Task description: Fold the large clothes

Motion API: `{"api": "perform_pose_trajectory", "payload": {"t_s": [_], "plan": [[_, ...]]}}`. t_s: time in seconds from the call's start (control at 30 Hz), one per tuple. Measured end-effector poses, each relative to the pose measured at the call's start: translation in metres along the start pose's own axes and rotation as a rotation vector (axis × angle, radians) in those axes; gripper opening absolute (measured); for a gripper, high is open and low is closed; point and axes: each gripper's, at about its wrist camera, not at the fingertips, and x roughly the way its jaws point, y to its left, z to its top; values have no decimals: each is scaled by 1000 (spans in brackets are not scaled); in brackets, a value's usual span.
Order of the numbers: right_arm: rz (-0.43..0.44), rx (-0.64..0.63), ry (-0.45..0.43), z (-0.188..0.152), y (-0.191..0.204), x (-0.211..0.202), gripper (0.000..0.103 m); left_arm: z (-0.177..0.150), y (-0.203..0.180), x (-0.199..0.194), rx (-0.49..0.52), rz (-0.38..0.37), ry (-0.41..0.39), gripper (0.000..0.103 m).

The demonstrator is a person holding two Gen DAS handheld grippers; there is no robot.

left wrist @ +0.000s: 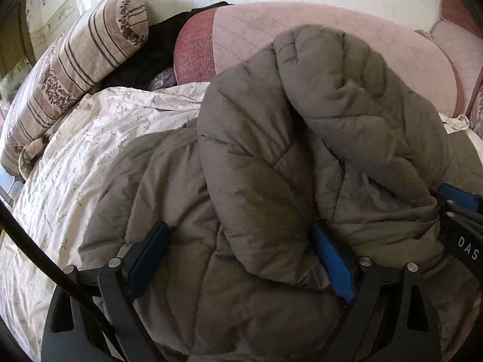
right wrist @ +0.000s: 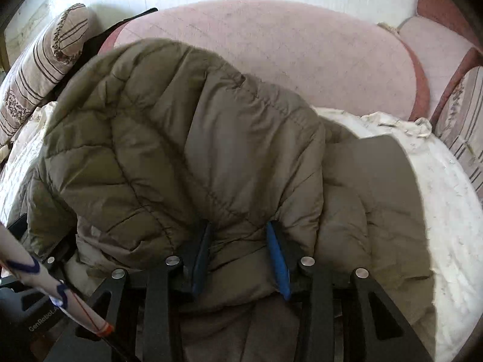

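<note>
**Quilted jacket bunched between both grippers on the bed**

Left wrist view: the olive jacket [left wrist: 271,157] lies heaped on the bed [left wrist: 75,157], in front of the pink headboard [left wrist: 302,30]. The left gripper [left wrist: 241,241] stands wide apart, a thick jacket fold between its fingers.

Right wrist view: the right gripper [right wrist: 238,241] pinches a bunched fold of the jacket [right wrist: 181,126].

Your left gripper [left wrist: 241,259] is black with blue finger pads [left wrist: 335,268], silver pivot screws and a black cable. Your right gripper [right wrist: 241,259] matches; white "DAS" lettering marks its casing, and "GenRobot" marks the left gripper's body.
</note>
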Motion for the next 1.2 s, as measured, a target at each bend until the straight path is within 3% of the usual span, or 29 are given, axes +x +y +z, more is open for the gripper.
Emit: {"api": "perform_pose_trajectory", "payload": {"t_s": [0.13,0.37,0.67,0.87,1.2], "plan": [[15,-21,-73,-17,11,-58,41,-9,13,-37,-53,-71,-27,89],[-66,-132,-113,-92,32,-135,45,-63,26,-128,-3,-77,-97,89],[-83,-172,-105,-204,40,-208,49,-186,28,-214,75,-74,-65,89],[-122,-215,-73,-255,48,-219,49,-239,34,-224,57,-29,-39,89],[-162,-238,-49,-278,47,-207,50,-260,43,-201,57,8,-30,89]]}}
